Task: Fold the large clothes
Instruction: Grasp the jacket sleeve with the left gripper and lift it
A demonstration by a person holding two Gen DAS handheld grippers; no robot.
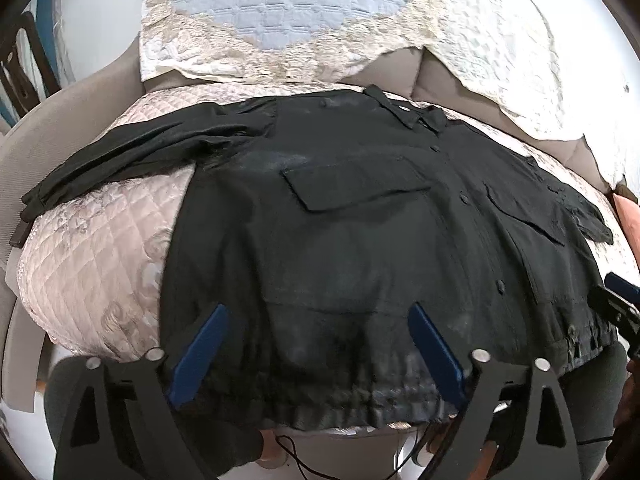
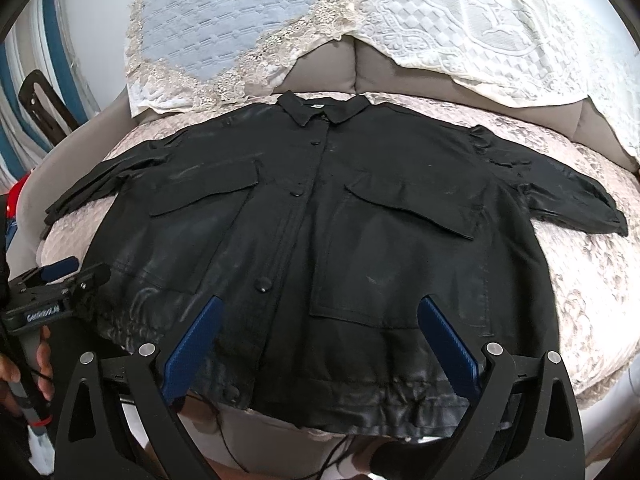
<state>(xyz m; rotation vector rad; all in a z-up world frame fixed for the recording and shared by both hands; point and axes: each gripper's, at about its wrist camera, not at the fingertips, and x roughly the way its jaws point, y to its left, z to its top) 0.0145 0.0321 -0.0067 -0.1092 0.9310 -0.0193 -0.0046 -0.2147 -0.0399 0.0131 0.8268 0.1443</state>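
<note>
A: Left wrist view first. Where does the folding stand?

B: Hardly begun, I'd judge. The black jacket lies flat and buttoned, front up, on the quilted sofa seat, both sleeves out to the sides. The left tongs are spread wide and hold nothing, poised over the jacket's gathered hem.

A: And the next move?

B: Probably a grip on the hem or a sleeve to bring it across the body. The cloth looks thin and slippery, so the pinch should take enough fabric to hold. Past the jacket's right hem corner, the right tongs' tip shows; from here I cannot tell their spread.

A: Right wrist view?

B: Same jacket, collar on the far side, hem nearest. The right tongs gape wide, empty, above the hem. Left of the jacket's hem the other tool shows, but how its tips stand isn't clear here.

A: The room?

B: Behind the collar, a lace-edged blue cover and a white lace throw drape the grey sofa back.
</note>
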